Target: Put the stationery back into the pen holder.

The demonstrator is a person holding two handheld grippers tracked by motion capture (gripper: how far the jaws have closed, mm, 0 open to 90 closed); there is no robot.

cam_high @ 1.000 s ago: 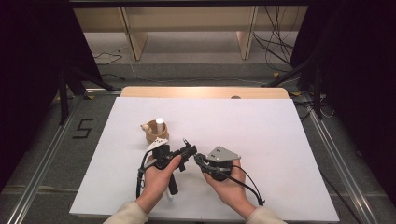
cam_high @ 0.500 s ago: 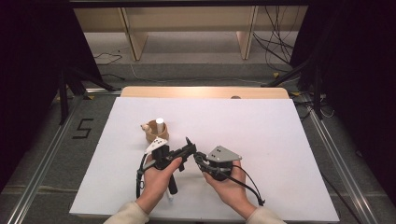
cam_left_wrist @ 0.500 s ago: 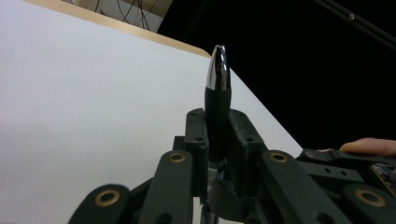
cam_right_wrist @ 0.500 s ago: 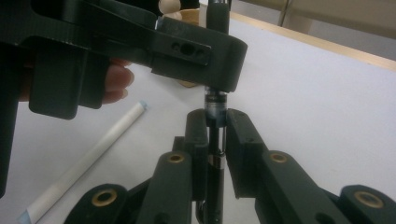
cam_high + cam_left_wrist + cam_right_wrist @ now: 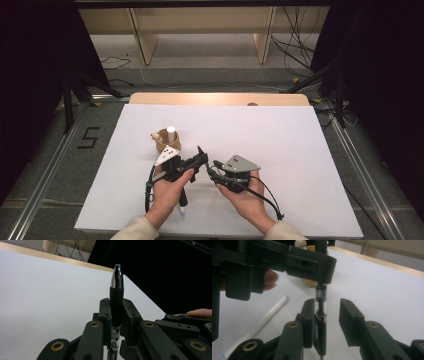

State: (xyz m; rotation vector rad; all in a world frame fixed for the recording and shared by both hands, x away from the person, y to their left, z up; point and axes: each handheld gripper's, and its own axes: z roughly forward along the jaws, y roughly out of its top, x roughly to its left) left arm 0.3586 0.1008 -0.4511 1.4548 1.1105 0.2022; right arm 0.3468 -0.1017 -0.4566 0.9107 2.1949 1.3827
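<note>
At a white table, a person's two hands bring a pair of black two-jaw grippers tip to tip near the front edge. The left gripper is clamped on a black pen, whose chrome tip rises above the closed jaws in the left gripper view. In the right gripper view the same pen runs down from the left gripper's jaws, its clear middle section and black barrel lying against the inner face of one jaw of the right gripper, whose jaws stand apart with a gap between the pen and the other jaw. A white pen with a pale blue tip lies flat on the table just beside the left hand. Behind the left gripper stands a small wooden cup holding a white cylinder and a wooden piece.
</note>
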